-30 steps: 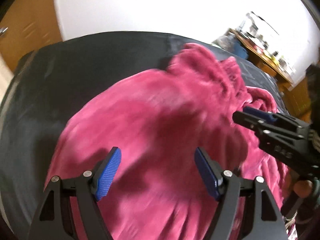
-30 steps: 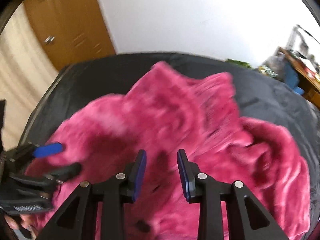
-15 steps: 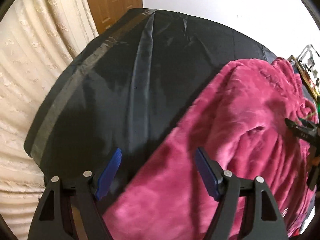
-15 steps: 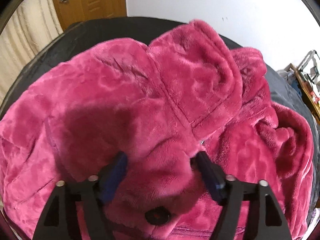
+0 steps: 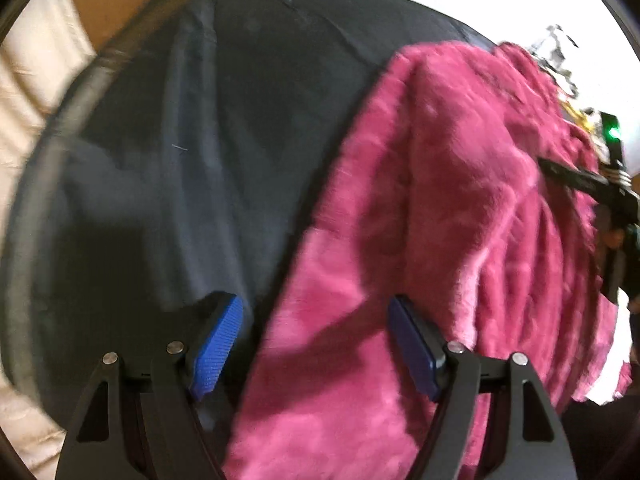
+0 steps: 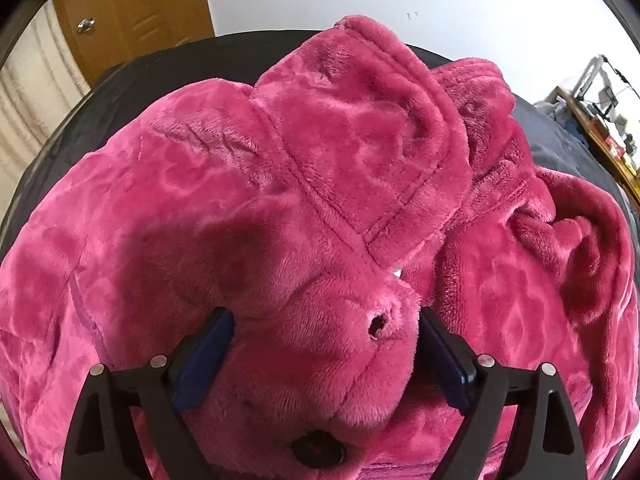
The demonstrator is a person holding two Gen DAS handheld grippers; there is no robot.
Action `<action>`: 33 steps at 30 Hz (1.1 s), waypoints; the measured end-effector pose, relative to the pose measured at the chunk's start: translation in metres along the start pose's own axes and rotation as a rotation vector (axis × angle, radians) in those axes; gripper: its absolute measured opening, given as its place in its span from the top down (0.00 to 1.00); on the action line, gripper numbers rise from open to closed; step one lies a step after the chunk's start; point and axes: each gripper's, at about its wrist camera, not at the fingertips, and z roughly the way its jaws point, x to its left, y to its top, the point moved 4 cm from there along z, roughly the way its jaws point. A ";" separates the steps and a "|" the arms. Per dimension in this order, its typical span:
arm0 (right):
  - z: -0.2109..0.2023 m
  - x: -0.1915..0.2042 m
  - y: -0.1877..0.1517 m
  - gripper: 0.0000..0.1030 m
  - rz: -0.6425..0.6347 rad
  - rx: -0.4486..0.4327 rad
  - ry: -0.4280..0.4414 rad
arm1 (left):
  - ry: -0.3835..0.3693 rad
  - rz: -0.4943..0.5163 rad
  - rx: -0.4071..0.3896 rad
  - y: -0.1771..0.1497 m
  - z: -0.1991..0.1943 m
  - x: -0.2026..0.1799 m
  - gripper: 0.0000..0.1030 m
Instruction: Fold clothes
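A magenta fleece garment (image 5: pixel 460 200) lies spread on a black cover (image 5: pixel 200 140). My left gripper (image 5: pixel 312 312) is open and straddles the garment's left edge, one pad over the black cover, the other over fleece. In the right wrist view the garment (image 6: pixel 320 140) fills the frame, its hood-like flap folded over the middle. My right gripper (image 6: pixel 324 316) points down into it, its jaws opening with a thick bulge of fleece between them. That bulge has a buttonhole (image 6: pixel 378 324), and a dark button (image 6: pixel 318 450) sits lower down. The right gripper (image 5: pixel 588 184) also shows at the right edge of the left wrist view.
The black cover (image 6: pixel 160 68) reaches past the garment on the left and far sides. A cream curtain (image 5: pixel 28 80) hangs beyond its left edge, beside a wooden door (image 6: pixel 132 12). A cluttered desk (image 6: pixel 600 120) stands at the far right against the white wall.
My left gripper has swung left, from over the fleece to its left edge. The right gripper's jaws have widened and sunk onto the garment, with a fold now between them.
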 end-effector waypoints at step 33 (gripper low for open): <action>0.005 -0.017 -0.002 0.01 0.103 0.044 -0.053 | 0.468 0.125 -0.143 0.162 0.000 0.095 0.92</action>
